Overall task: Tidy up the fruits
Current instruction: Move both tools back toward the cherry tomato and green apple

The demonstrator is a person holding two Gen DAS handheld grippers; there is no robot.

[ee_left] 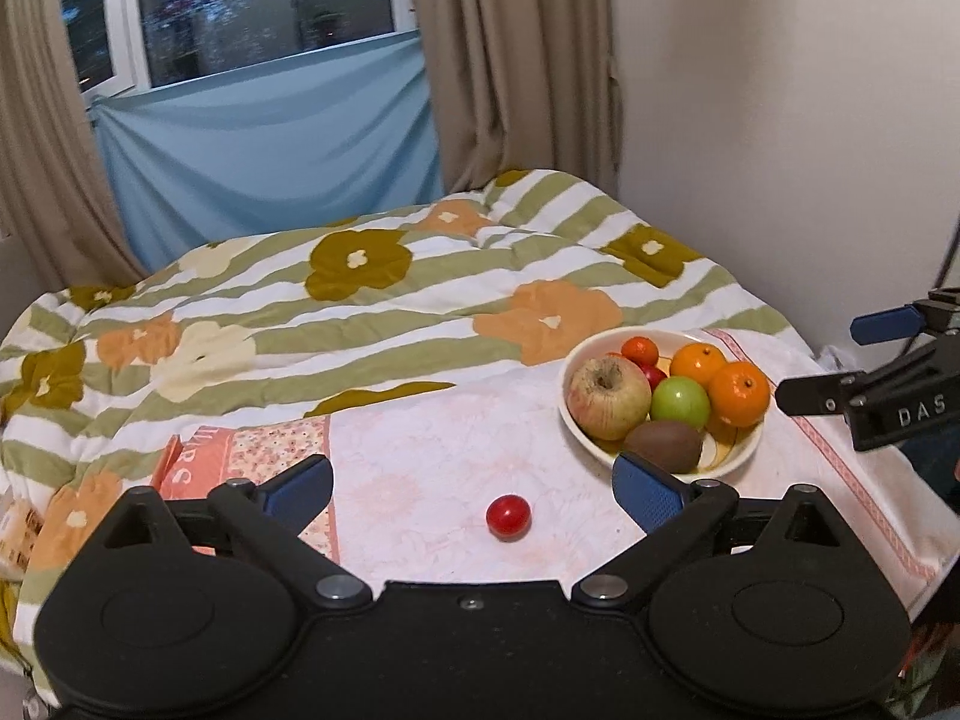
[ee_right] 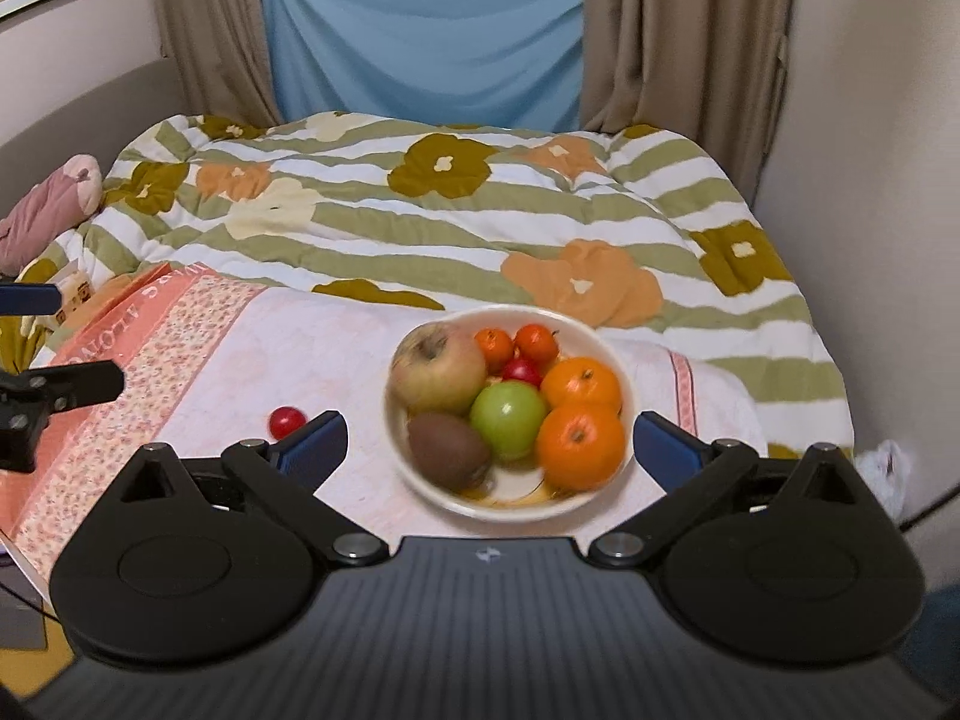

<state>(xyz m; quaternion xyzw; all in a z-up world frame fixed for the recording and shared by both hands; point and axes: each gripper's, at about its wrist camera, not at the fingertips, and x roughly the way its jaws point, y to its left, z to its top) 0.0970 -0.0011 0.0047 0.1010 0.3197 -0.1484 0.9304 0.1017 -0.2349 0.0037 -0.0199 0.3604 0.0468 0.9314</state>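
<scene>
Red tomato (ee_left: pixel 508 516) (loose) beside bowl (ee_left: pixel 738 456)

The bowl (ee_right: pixel 618 372) of fruit sits on the towel (ee_right: pixel 336 336) — the lone tomato (ee_right: pixel 286 421) just left of it.

A cream bowl (ee_right: pixel 606 336) holds two bright oranges (ee_right: pixel 580 446), a green apple (ee_right: pixel 509 419), a yellow-red apple (ee_right: pixel 438 367), a brown kiwi (ee_right: pixel 447 441) and small red-orange fruits. A glossy red tomato (ee_left: pixel 508 515) lies on a pale pink cloth (ee_left: pixel 420 450) with a salmon floral border. The quilt (ee_left: pixel 360 312) is white with olive stripes and orange, cream and mustard flowers; the curtains (ee_right: pixel 678 30) are beige, beside a light blue sheet (ee_right: pixel 420 36).
</scene>
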